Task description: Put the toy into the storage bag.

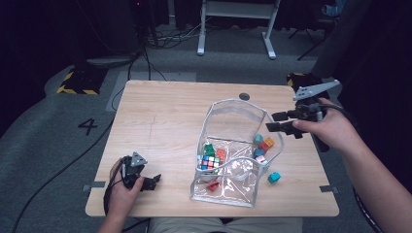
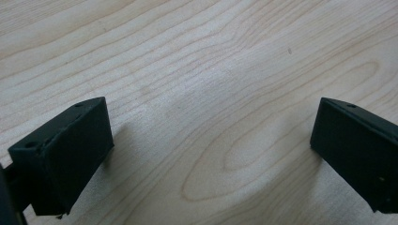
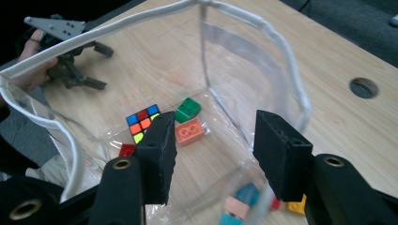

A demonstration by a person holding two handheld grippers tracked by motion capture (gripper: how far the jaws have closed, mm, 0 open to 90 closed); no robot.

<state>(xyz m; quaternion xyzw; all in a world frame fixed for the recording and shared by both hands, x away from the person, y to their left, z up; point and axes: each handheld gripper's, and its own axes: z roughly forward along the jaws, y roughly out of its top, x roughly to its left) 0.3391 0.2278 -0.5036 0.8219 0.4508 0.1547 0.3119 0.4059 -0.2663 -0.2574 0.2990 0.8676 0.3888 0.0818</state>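
At the near left corner of the light wooden table (image 1: 160, 111), the left gripper (image 1: 151, 182) rests low over the tabletop in the person's left hand (image 1: 124, 194). The left gripper view shows its two black jaws spread wide, with bare wood grain between them and nothing held.

At table centre stands the clear plastic pouch with white piping (image 1: 233, 108), its mouth open upward. On its floor lie a multicoloured puzzle cube (image 1: 209, 162), a green toy brick (image 1: 209, 149), an orange toy brick (image 1: 221, 154) and a small red brick (image 1: 213, 186). Against its right wall sits a cluster of bricks (image 1: 263, 144) – teal, red, orange and pink. A single teal brick (image 1: 274, 177) lies on the table just outside the pouch, near its right front corner.

At the right edge, the right gripper (image 1: 275, 122) is raised above the table in the person's right hand (image 1: 330, 131), its jaws pointing toward the pouch. They stand moderately open and empty – the right gripper view looks between them into the pouch (image 3: 263, 51), with the puzzle cube (image 3: 142, 122) and the green (image 3: 188, 109) and orange (image 3: 190, 131) bricks beyond.
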